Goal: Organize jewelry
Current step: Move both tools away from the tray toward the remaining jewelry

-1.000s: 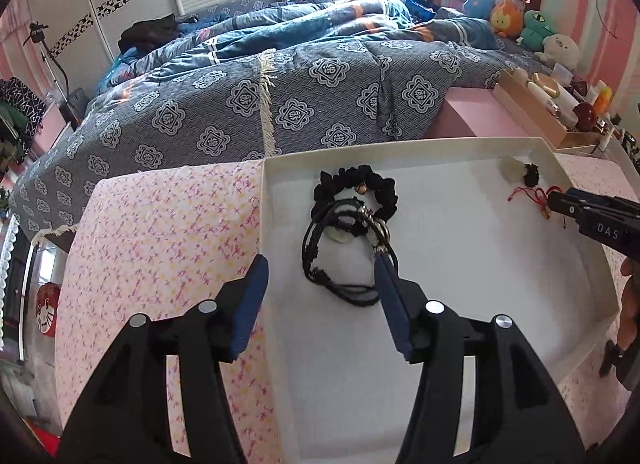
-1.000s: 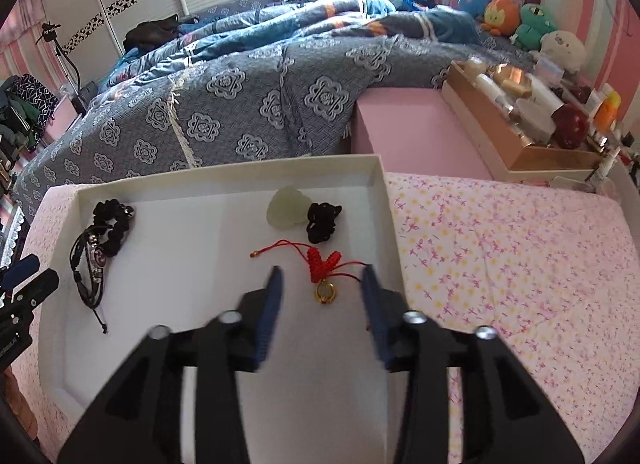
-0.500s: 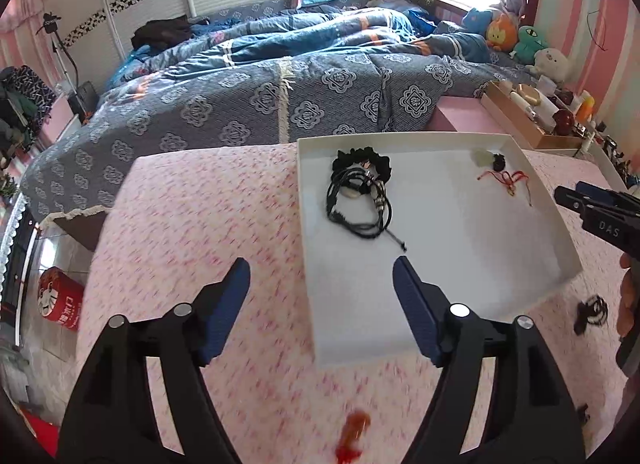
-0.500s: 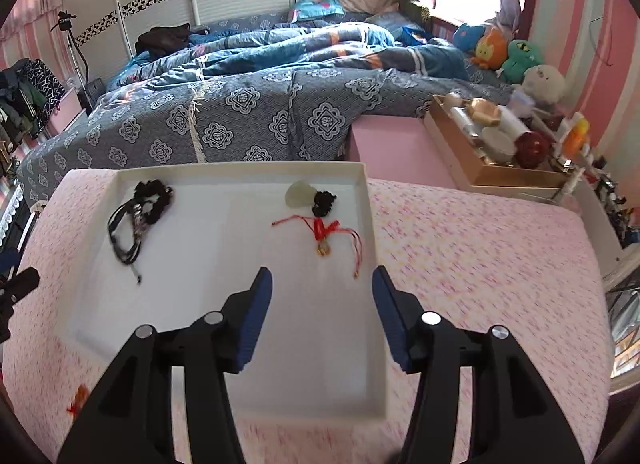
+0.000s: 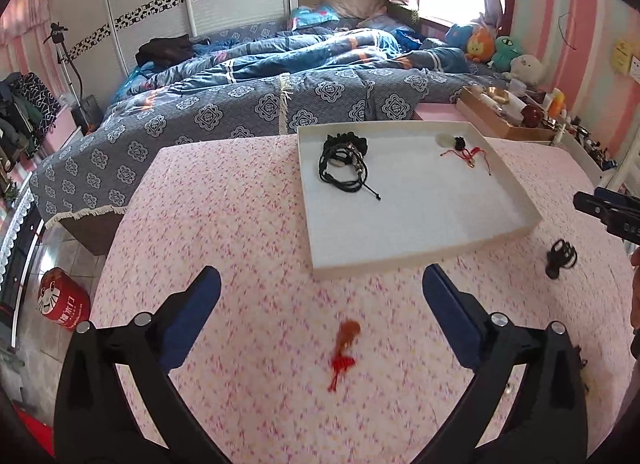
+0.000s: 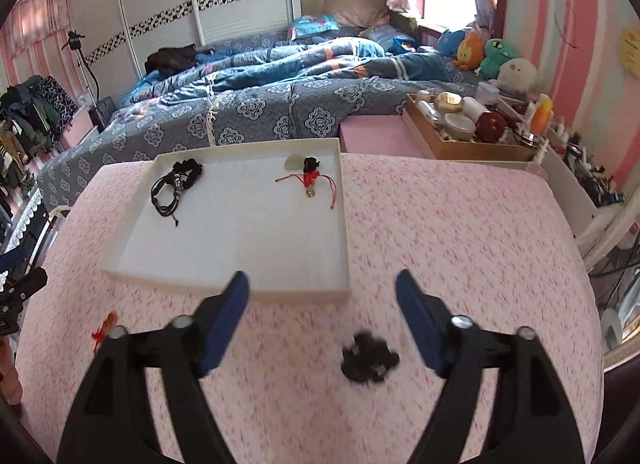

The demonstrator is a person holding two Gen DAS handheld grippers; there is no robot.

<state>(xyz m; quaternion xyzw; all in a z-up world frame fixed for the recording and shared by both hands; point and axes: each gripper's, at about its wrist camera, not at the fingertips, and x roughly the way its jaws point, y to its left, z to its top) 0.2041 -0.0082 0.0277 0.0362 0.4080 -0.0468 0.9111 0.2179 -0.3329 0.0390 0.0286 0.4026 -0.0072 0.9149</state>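
Left hand-held gripper [image 5: 320,296] hangs wide open over the pink floral-covered surface [image 5: 224,199], holding nothing. Just ahead of it, between its blue-padded fingers [image 5: 192,312], lies a small orange-and-red tasselled charm [image 5: 344,348], blurred. Farther ahead and slightly right sits a shallow white rectangular tray [image 5: 404,264]. At the tray's far left lie a black cord bracelet bundle [image 5: 344,171] and a black fabric scrunchie [image 5: 348,141], touching each other; at its far right are a pale green stone [image 5: 442,139], a small black piece [image 5: 459,141] and a red knotted cord with a gold charm [image 5: 466,155]. Off to the right, on the cloth beside the tray, rests a small black tangled piece [image 5: 560,258], near the other gripper's tip [image 5: 600,203].

Right hand-held gripper [image 6: 322,292] is likewise spread wide and empty. The black tangled piece [image 6: 368,358] lies just ahead, between its fingers [image 6: 416,320] but nearer the right one, untouched. The tray [image 6: 280,292] sits ahead and left, bracelets [image 6: 170,189] far left, red cord [image 6: 310,179] far right. The tasselled charm [image 6: 105,328] lies well left, near the left gripper's tip [image 6: 20,288].
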